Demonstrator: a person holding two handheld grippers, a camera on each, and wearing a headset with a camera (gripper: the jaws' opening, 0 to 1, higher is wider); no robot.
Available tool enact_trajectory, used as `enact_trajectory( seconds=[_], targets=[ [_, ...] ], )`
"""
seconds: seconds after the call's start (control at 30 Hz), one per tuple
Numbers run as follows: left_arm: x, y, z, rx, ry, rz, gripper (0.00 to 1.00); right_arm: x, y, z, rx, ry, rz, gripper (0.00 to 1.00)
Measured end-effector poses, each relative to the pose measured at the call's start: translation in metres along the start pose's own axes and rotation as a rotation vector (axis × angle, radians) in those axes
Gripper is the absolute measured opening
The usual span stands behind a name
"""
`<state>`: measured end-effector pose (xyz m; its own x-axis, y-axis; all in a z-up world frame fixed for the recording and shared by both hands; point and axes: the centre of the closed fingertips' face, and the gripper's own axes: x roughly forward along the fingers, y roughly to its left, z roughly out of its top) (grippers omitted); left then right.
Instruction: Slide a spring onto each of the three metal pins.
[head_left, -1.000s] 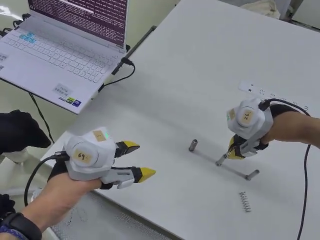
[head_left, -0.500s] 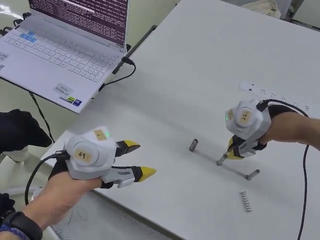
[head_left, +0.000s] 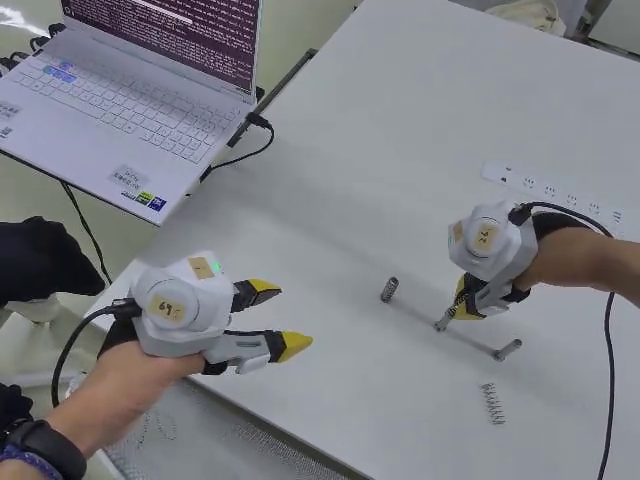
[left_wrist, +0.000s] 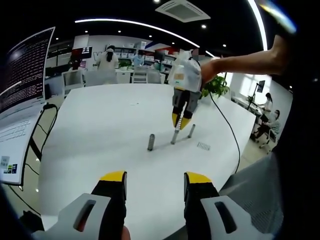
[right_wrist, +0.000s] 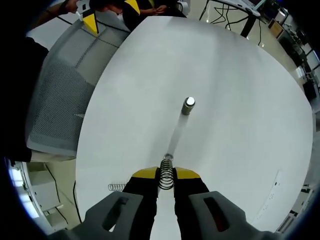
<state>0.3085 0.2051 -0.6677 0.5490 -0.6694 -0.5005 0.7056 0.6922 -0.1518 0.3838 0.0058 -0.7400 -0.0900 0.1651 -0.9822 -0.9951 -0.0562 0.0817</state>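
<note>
Three metal pins stand in a row on the white table (head_left: 400, 150). The near-left pin (head_left: 388, 290) (right_wrist: 188, 105) (left_wrist: 151, 142) wears a spring. My right gripper (head_left: 466, 306) (right_wrist: 166, 176) is shut on a second spring (right_wrist: 166, 178), held at the top of the middle pin (head_left: 441, 322) (left_wrist: 174, 137). The third pin (head_left: 507, 349) (left_wrist: 191, 131) is bare. A loose spring (head_left: 490, 403) (right_wrist: 116, 187) (left_wrist: 203, 146) lies flat near the table's front edge. My left gripper (head_left: 280, 318) (left_wrist: 156, 180) hovers open over the table's near-left corner, holding nothing.
An open laptop (head_left: 130, 90) sits on a lower surface at the left, with a black cable (head_left: 235, 150) running to it along the table edge. A white power strip (head_left: 560, 190) lies behind the right hand. People and desks show far off in the left gripper view.
The right gripper has shifted slightly left over the middle pin, still holding the spring. The left gripper has hardly moved.
</note>
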Motion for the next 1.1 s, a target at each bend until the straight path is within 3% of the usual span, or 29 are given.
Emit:
enact_trajectory(
  seconds=[1.1],
  targets=[
    [0.001,0.002,0.001,0.001,0.001,0.0,0.4,0.025,-0.001,0.003,0.014,-0.008,-0.017,0.09]
  ],
)
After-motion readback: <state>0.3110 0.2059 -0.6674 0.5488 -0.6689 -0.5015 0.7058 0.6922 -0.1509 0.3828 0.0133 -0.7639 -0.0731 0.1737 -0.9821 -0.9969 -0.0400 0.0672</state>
